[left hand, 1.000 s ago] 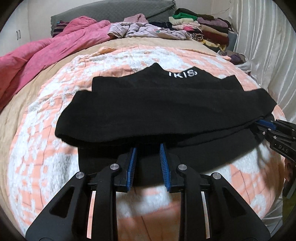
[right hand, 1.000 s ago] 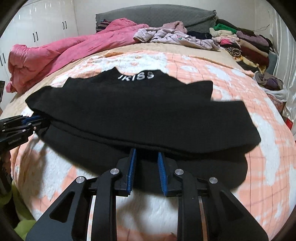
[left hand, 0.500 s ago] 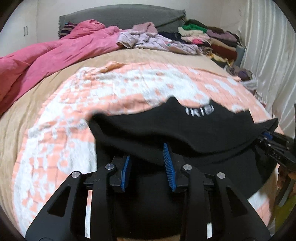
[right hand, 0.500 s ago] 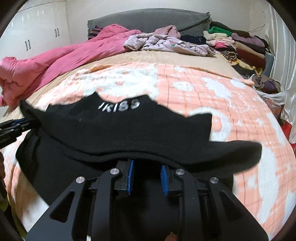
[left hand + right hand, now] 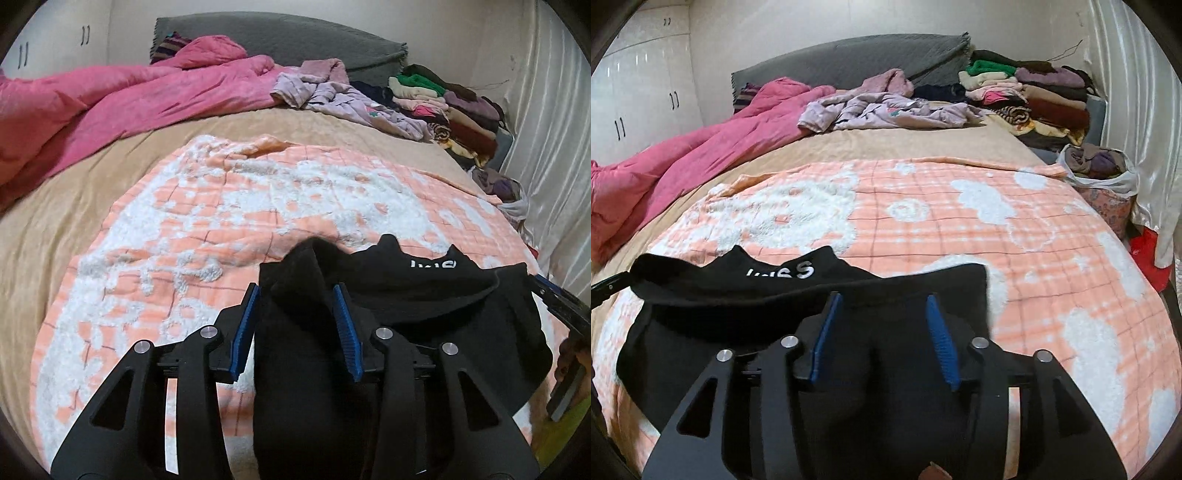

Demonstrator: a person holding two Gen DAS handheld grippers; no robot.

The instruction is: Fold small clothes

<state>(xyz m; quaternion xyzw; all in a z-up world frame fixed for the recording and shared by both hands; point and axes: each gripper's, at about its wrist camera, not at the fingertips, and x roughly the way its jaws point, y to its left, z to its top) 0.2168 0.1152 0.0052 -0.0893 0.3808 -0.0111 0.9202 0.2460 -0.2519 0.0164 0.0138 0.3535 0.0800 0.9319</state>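
A black garment with white lettering (image 5: 424,291) lies bunched at the near edge of the peach and white blanket (image 5: 258,206). My left gripper (image 5: 295,321) has its jaws spread wide, with a fold of the black cloth lying loosely between them. In the right wrist view the same garment (image 5: 768,295) sits at lower left. My right gripper (image 5: 882,339) also has its jaws wide apart over black cloth. The right gripper's tip (image 5: 554,295) shows at the garment's right end in the left wrist view.
A pink quilt (image 5: 110,103) lies along the far left of the bed. Loose lilac clothes (image 5: 879,110) and a stack of folded clothes (image 5: 1027,92) sit at the headboard. A bag of clothes (image 5: 1104,170) stands by the white curtain (image 5: 1137,110) on the right.
Both grippers' jaws have spread apart. The black garment has come toward the near edge of the bed and bunched up, leaving more blanket bare beyond it.
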